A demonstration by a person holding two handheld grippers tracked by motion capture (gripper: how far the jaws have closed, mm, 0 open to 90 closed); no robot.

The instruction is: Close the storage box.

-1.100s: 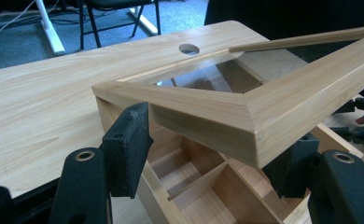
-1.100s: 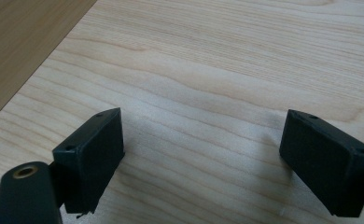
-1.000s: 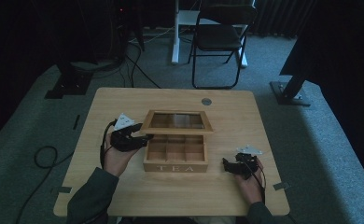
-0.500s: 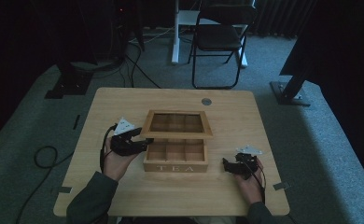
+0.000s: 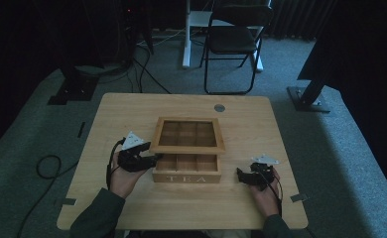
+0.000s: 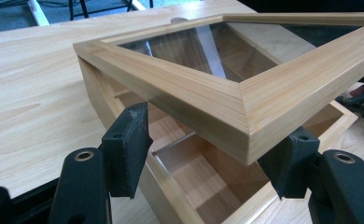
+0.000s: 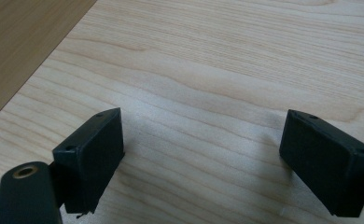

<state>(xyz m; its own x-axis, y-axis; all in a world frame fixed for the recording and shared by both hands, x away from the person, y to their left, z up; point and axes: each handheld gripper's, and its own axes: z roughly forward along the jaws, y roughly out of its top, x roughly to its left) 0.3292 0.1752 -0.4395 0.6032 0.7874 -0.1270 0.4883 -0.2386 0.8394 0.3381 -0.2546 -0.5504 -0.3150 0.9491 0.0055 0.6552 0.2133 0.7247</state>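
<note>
Nearest the person, the right claw (image 5: 248, 177) rests low on the surface (image 5: 132, 111) just right of the tea box (image 5: 186, 168), jaws spread wide and empty over bare wood. The left claw (image 5: 149, 159) stands at the box's left end, jaws also spread, straddling the near left corner of the glazed lid (image 6: 245, 100) without gripping it; in the left gripper view the corner overhangs between the two pads. Compared with a second ago, the lid sits higher off the box body and the left claw is tucked closer under its edge. Judgement: the lid is being raised on its far hinge side, opening is underway, and the compartments below appear empty. Beyond the box, a small round disc (image 5: 220, 107) lies near the surface's far edge.
</note>
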